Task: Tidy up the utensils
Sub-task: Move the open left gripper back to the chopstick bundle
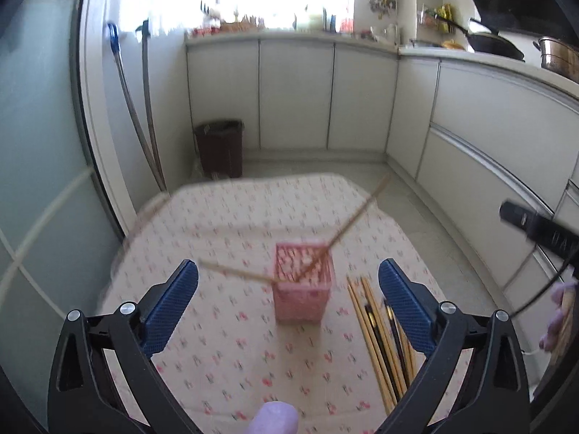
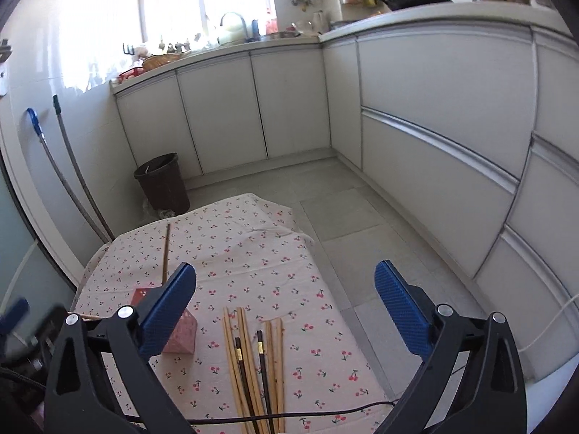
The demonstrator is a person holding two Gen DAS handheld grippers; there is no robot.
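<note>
Cherry-print tablecloth (image 2: 253, 253) carries pink holder (image 1: 302, 282) between wide-open, empty left gripper (image 1: 287, 303) fingers, two chopsticks inside; loose chopsticks (image 2: 253, 361) lie between spread, empty right gripper (image 2: 286, 311) fingers.

Counter (image 2: 231, 253) is covered by a cream cloth (image 1: 224, 354) with a small red cherry print, wrinkled at the far right corner. On it: pink mesh holder (image 1: 303, 289) standing upright left of centre, with two chopsticks (image 1: 356, 213) leaning out of it. Just right of the holder, a loose bundle of chopsticks (image 2: 253, 361) lies flat, mostly light wood, two dark.
</note>
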